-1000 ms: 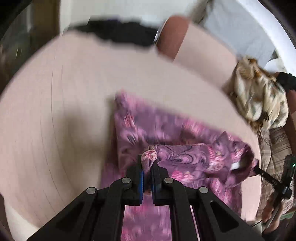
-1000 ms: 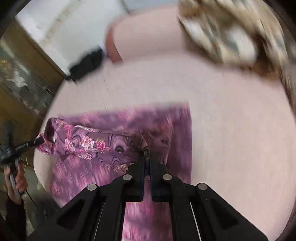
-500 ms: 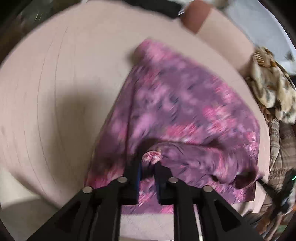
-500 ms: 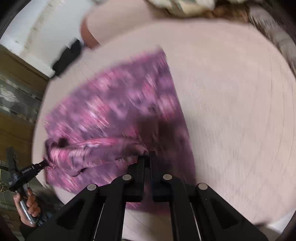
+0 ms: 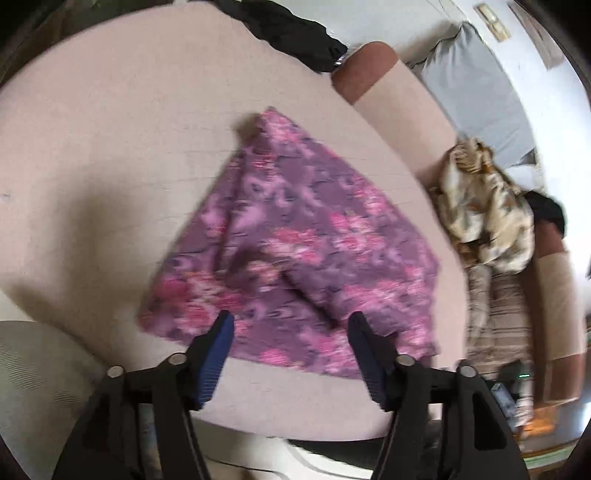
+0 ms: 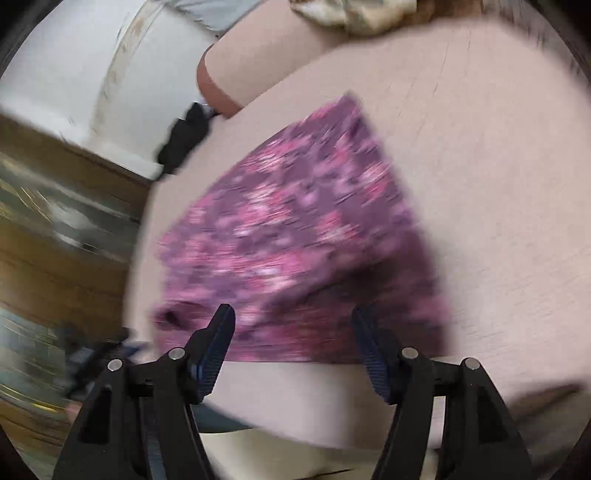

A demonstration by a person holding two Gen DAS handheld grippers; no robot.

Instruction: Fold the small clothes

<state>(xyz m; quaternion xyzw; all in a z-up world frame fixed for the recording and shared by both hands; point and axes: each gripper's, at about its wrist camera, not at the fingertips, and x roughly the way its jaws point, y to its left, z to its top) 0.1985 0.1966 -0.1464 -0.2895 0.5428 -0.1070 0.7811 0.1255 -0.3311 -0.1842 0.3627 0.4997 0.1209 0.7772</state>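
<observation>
Left wrist view. The left tool (image 5: 291, 325) stands with its jaws wide and opening, blue ribbed pads (image 5: 213, 360) on black fingers, nothing pinched between them. Beyond the tips lies the purple and pink floral cloth garment (image 5: 295, 243), folded over on itself, spread flat on the pale pink upholstered cushion (image 5: 110, 155). Its near edge runs just past the fingertips; a ridge of doubled fabric crosses the middle. The far corner points toward a black garment (image 5: 291, 29) bunched at the cushion's far edge. To the right, a crumpled cream and tan patterned cloth (image 5: 487, 210) sits against the cushion's raised pink and brown bolster (image 5: 391, 92), well apart from the purple piece. A grey cushion (image 5: 476, 96) lies behind it. Picture is motion-blurred.

Right wrist view. The right tool (image 6: 293, 325) likewise has its jaws spread and opening, with no fabric caught between the pads (image 6: 216, 356). The same purple floral garment (image 6: 295, 236) lies on the pink cushion (image 6: 498, 184), near edge just ahead of the fingertips, close to the cushion's front edge. A loose fold shows at its lower left corner. The black garment (image 6: 184, 140) sits at the far left by a white wall (image 6: 74, 66). Wooden furniture (image 6: 55, 266) streaks past on the left, too blurred to detail.
</observation>
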